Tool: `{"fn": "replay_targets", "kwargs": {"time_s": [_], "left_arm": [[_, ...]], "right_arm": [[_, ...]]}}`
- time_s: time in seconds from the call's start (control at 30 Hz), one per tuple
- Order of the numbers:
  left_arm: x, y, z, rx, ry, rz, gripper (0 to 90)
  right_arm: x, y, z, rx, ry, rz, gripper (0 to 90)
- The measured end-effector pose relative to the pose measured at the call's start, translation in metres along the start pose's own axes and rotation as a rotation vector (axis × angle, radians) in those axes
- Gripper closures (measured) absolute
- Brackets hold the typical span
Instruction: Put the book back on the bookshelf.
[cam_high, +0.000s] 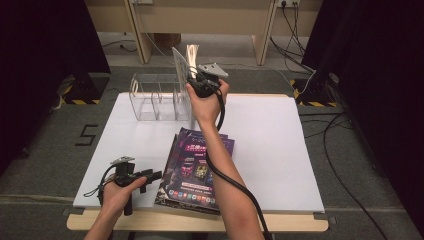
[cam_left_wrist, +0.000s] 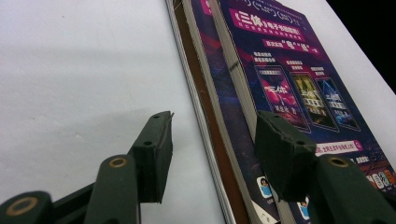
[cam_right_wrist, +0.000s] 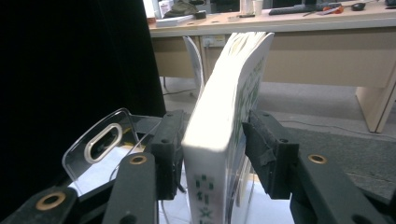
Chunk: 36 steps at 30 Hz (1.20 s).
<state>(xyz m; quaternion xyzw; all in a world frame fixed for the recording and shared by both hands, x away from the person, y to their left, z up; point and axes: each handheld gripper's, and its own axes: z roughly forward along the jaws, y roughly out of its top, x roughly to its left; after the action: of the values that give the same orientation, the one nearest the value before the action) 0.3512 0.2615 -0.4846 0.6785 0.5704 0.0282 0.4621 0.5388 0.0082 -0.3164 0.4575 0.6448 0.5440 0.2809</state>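
Observation:
A white book (cam_high: 182, 62) stands upright at the right end of a clear acrylic rack (cam_high: 150, 97) at the table's far side. My right gripper (cam_high: 192, 75) sits around its near edge. In the right gripper view the book (cam_right_wrist: 233, 79) stands between the pads with no firm squeeze visible, so the gripper (cam_right_wrist: 212, 135) is open. A stack of purple magazines (cam_high: 197, 167) lies flat at the front middle. My left gripper (cam_high: 155, 176) rests open at the stack's left edge. In the left gripper view one jaw hangs over the white table (cam_left_wrist: 84, 60) and the other over the top cover (cam_left_wrist: 280, 60).
The white table top (cam_high: 275, 150) has bare room to the right of the magazines and on the left in front of the rack. The rack's other clear slots (cam_right_wrist: 100, 140) stand to the book's left. Behind are a wooden desk (cam_high: 200, 20), floor cables (cam_high: 345, 150) and black curtains.

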Motion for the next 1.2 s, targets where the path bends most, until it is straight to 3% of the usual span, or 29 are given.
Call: {"fn": "replay_targets", "kwargs": {"time_s": [0.7,1.2], "left_arm": [[-0.004,-0.001,0.001,-0.006,-0.003,0.008,45.9],[-0.006,-0.001,0.003,-0.001,-0.001,0.016,46.0]], "right_arm": [[-0.001,-0.010,-0.031,0.004,0.046,-0.003,57.2],[-0.012,-0.019,-0.051,0.011,0.060,-0.028,57.9]]}}
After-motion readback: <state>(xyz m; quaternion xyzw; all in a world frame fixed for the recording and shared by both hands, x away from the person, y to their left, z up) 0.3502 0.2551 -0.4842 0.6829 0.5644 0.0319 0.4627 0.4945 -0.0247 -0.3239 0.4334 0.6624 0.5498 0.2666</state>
